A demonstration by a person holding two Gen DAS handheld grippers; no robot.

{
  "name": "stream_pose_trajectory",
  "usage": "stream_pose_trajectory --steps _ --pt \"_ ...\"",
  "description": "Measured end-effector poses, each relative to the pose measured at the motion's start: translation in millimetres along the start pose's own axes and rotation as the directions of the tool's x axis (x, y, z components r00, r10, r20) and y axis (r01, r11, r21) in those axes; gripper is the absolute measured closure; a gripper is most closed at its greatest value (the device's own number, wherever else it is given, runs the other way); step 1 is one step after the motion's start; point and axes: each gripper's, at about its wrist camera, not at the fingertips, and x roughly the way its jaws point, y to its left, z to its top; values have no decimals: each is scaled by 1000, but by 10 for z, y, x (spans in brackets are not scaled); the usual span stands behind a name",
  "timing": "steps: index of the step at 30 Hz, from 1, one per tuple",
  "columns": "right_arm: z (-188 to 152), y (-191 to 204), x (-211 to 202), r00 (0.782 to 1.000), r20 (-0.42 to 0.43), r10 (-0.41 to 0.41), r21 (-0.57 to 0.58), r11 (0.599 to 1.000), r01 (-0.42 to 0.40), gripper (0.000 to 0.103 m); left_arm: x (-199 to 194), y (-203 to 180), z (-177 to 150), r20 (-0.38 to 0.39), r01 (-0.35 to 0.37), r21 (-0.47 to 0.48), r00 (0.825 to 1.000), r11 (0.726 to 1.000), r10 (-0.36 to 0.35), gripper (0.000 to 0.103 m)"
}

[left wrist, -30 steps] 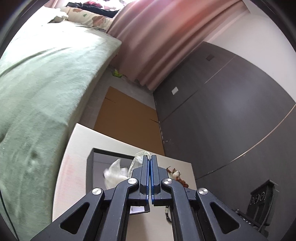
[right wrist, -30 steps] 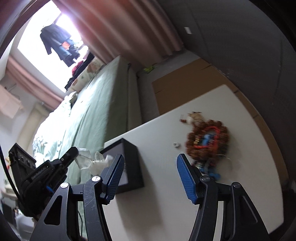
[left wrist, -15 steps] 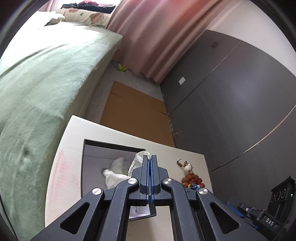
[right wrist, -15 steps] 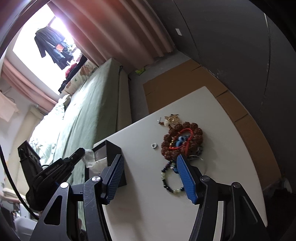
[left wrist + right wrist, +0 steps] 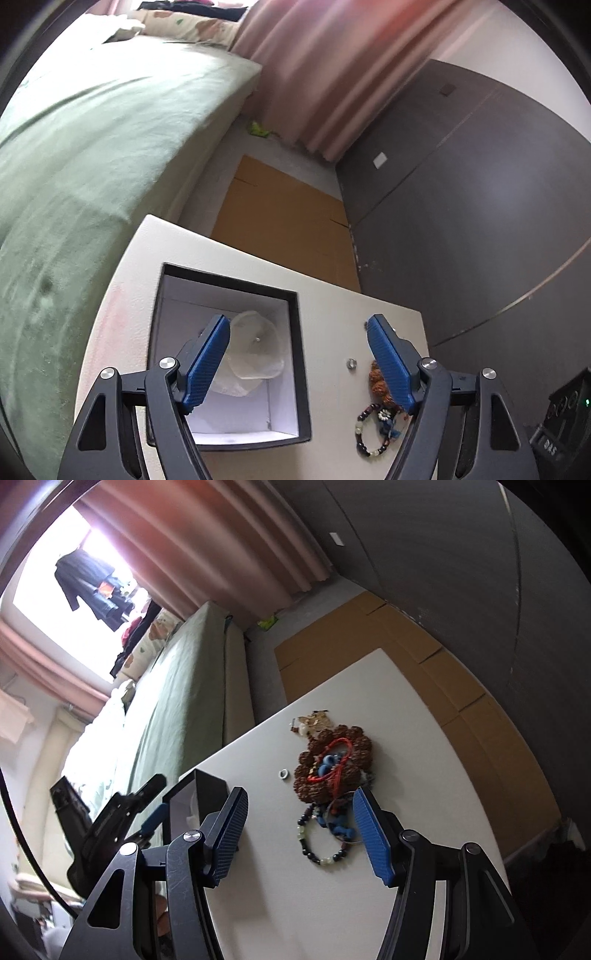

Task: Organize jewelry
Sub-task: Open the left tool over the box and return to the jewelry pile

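Observation:
A black box point(image 5: 301, 369) with a white inside stands on the white table point(image 5: 332, 306). A clear plastic bag point(image 5: 255, 354) with a small earring lies inside it. My left gripper point(image 5: 297, 363) is open and empty above the box's right wall. A heap of jewelry point(image 5: 330, 766) lies on the table: brown bead bracelets, red cord, blue pieces. A dark and pale bead bracelet point(image 5: 321, 843) and a small silver ring point(image 5: 283, 774) lie beside it. My right gripper point(image 5: 299, 840) is open and empty just above the bead bracelet. The box point(image 5: 199, 794) shows to its left.
A green bed point(image 5: 92, 155) runs along the table's left side. Flattened cardboard point(image 5: 280, 221) lies on the floor beyond the table. Dark cabinet doors point(image 5: 461, 221) stand to the right. Pink curtains point(image 5: 314, 66) hang at the back.
My left gripper has opened and let go of the plastic bag, which now lies in the box. My right gripper has come closer to the jewelry heap.

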Motion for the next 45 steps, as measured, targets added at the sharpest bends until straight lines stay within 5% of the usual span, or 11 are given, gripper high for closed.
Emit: stream_pose_trajectory --steps 4,12,23,36,41,45 --pt "19 -106 -21 1000 -3 -13 36 999 13 43 -7 -72 -76 -18 19 -1 1000 1000 -19 26" --pt "75 -303 -63 999 -13 -41 88 995 42 43 -27 -510 -314 -11 54 144 999 988 -53 26" --pt "167 -642 -89 999 -17 -51 193 980 53 43 310 -925 -573 -111 101 204 991 974 -80 39" --pt "217 -899 -210 1000 6 -28 270 962 26 43 778 -1411 -1131 -225 93 370 974 924 -8 65" --pt "217 -961 -245 1000 6 -27 280 960 24 43 820 -1508 -1210 -192 61 415 981 908 21 65" --pt "208 -970 -242 1000 5 -26 280 960 24 43 808 -1584 -1306 -138 -15 497 986 867 97 68"
